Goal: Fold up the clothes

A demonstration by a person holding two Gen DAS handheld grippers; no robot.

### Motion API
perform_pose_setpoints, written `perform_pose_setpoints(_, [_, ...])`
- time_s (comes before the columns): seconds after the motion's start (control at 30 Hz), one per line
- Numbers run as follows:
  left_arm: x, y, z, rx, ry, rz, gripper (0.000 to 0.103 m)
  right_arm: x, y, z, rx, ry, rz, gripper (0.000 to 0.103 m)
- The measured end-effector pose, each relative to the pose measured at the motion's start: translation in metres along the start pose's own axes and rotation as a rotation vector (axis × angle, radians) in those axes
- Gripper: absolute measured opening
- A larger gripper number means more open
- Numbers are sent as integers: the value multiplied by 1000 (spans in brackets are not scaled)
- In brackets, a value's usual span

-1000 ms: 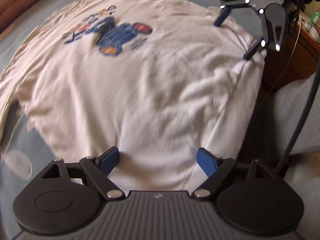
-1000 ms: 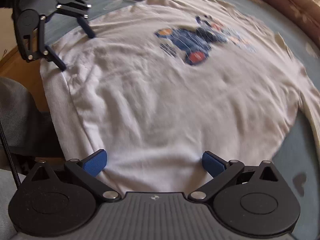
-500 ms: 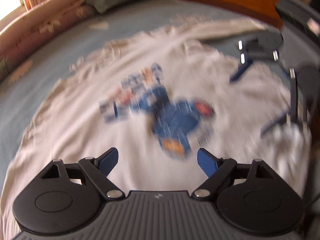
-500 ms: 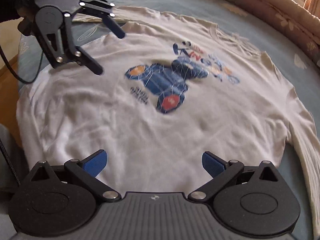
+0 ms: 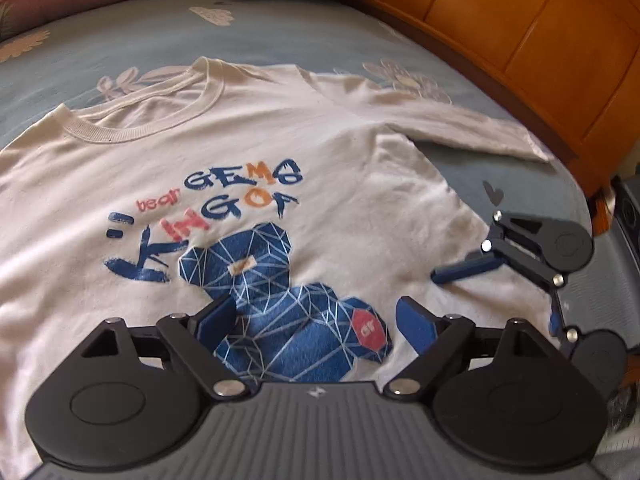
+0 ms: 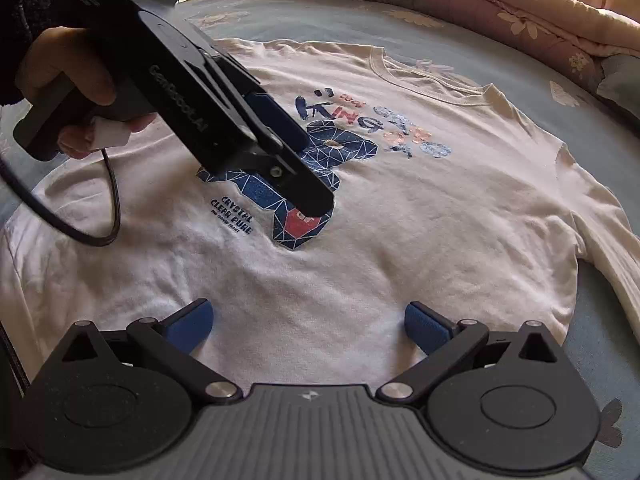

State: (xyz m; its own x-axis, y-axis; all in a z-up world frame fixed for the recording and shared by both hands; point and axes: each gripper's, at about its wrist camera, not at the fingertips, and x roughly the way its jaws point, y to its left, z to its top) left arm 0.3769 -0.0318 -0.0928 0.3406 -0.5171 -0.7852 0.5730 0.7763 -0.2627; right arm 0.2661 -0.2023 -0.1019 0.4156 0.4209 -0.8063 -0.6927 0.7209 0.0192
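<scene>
Hovering with both sets of fingers spread and empty, our left gripper [image 5: 314, 322] and right gripper [image 6: 306, 326] sit over the white shirt [image 6: 400, 220] lying flat, print-up on the bed [image 5: 120, 40], where we should probably pinch one layer cleanly.

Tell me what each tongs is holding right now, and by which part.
Nothing is held. The left tongs and right tongs are both open above the white shirt, which lies flat on the bed.
</scene>
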Motion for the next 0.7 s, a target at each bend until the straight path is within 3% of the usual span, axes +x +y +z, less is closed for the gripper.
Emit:
perform_pose_setpoints(0.07, [-3, 4, -1, -32, 17, -2, 87, 0, 1, 0, 7, -6, -5, 103])
perform_pose_setpoints(0.27, [12, 29, 50, -70, -47, 63, 87, 1, 3, 3, 26, 1, -21, 103])
perform_pose_setpoints(0.37, [32, 35, 69, -101, -22, 105, 85, 3, 3, 9, 33, 27, -31, 103])
perform_pose_setpoints(0.57, [54, 23, 131, 26, -83, 56, 87, -2, 8, 8, 76, 41, -73, 103])
perform_pose_setpoints(0.7, [97, 29, 168, 38, -54, 53, 87, -1, 7, 5, 133, 36, -87, 103])
